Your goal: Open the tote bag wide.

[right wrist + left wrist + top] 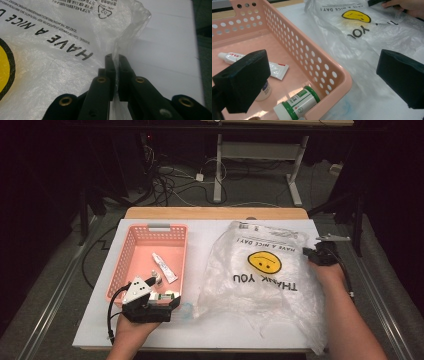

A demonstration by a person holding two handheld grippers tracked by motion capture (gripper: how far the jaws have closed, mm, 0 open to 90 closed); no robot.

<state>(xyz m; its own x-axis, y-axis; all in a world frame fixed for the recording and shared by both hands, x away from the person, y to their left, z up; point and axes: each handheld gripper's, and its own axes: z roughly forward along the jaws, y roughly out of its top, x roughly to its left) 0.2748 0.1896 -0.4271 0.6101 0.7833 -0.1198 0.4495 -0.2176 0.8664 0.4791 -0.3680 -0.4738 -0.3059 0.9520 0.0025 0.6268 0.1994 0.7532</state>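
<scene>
A clear plastic bag (260,280) printed with a yellow smiley face and "THANK YOU" lies crumpled on the right half of the table. My right gripper (115,58) is shut on a thin fold of the bag's edge (130,32) at its far right side (312,254). A pink perforated basket (131,245) sits on the left and holds a white tube (274,70), a green-and-white bottle (299,102) and a small white bottle (264,91). My left gripper (319,65) is open at the basket's near right corner (167,297), one jaw over the inside and one outside above the bag.
A white sheet (200,330) covers the table, with a strip of wood (215,213) showing at the far edge. Beyond the table, cables (170,180) lie on the floor beside the legs of another table (218,170).
</scene>
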